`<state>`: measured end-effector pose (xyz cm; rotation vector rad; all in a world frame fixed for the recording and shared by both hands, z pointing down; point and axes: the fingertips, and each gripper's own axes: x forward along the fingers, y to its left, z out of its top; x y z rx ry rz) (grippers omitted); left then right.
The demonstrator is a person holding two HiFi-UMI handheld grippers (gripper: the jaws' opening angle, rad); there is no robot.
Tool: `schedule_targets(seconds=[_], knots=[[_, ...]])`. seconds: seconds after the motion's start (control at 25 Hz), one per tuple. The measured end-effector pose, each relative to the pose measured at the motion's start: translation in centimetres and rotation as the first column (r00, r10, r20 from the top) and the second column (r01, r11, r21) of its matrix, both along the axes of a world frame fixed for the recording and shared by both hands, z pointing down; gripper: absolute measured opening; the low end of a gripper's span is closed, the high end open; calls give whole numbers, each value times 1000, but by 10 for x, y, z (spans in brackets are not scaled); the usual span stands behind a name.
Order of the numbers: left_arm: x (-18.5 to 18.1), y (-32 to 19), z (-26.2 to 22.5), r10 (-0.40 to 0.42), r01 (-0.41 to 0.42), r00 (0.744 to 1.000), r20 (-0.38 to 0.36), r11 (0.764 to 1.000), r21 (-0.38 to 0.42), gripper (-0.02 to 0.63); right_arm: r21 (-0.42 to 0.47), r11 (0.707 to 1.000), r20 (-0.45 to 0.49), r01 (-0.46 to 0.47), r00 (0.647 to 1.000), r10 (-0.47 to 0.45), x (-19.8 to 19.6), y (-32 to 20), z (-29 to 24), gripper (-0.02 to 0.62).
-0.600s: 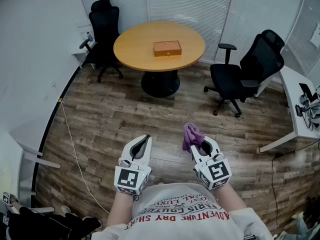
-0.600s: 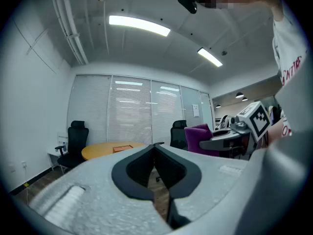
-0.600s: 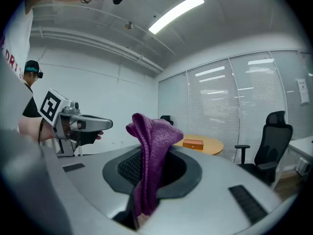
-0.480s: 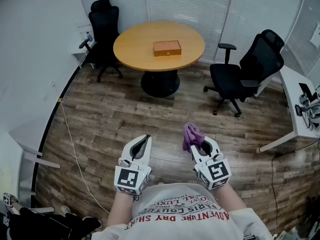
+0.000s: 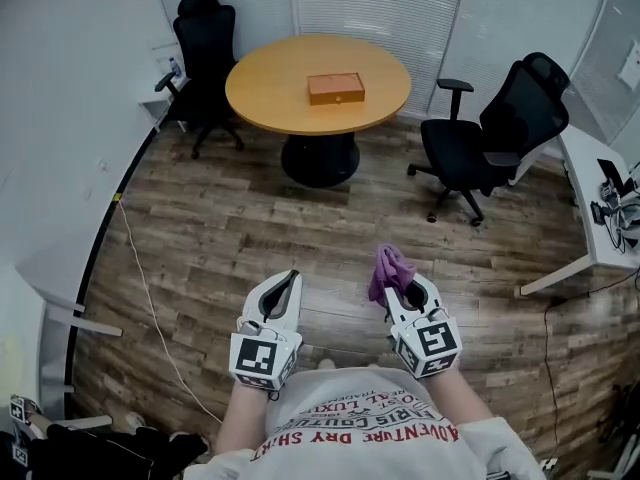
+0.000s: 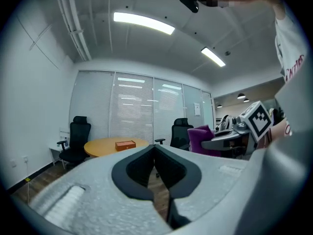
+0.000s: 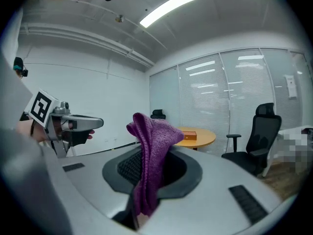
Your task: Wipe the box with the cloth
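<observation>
My right gripper (image 5: pixel 401 294) is clamped on the purple cloth (image 5: pixel 389 271), a soft, light, limp knit, pinched at its lower fold. My left gripper (image 5: pixel 289 280) has its jaws together, with nothing between them. The box (image 5: pixel 336 88) lies well ahead, central on the round table (image 5: pixel 270 93), clear of every edge. It looks rigid. Its lid is down and its contents are unseen.

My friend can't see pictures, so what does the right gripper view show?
The right gripper is shut on a purple cloth that sticks up between its jaws. Far behind, a small brown box sits on a round wooden table.
</observation>
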<state>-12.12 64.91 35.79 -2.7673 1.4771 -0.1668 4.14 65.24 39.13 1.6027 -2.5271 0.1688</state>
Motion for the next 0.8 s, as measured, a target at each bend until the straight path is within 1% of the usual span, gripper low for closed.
schedule_targets(seconds=[0.12, 0.28, 0.4, 0.56, 0.8], knots=[[-18, -2, 7, -1, 1, 1000, 12, 1000, -14, 9, -23, 999, -6, -25, 1000, 24, -12, -1, 8, 77], [-40, -8, 12, -7, 7, 1000, -3, 1000, -18, 9, -38, 999, -13, -39, 999, 38, -27, -2, 13, 77], [-50, -12, 17, -10, 9, 1000, -10, 1000, -25, 9, -58, 997, -26, -53, 998, 52, -33, -4, 20, 77], [-53, -18, 25, -16, 16, 1000, -9, 999, -41, 9, -79, 996, -41, -41, 998, 38, -37, -11, 29, 77], [-42, -43, 35, -36, 37, 999, 11, 998, -59, 9, -90, 996, -49, -4, 999, 0, -31, -40, 40, 77]])
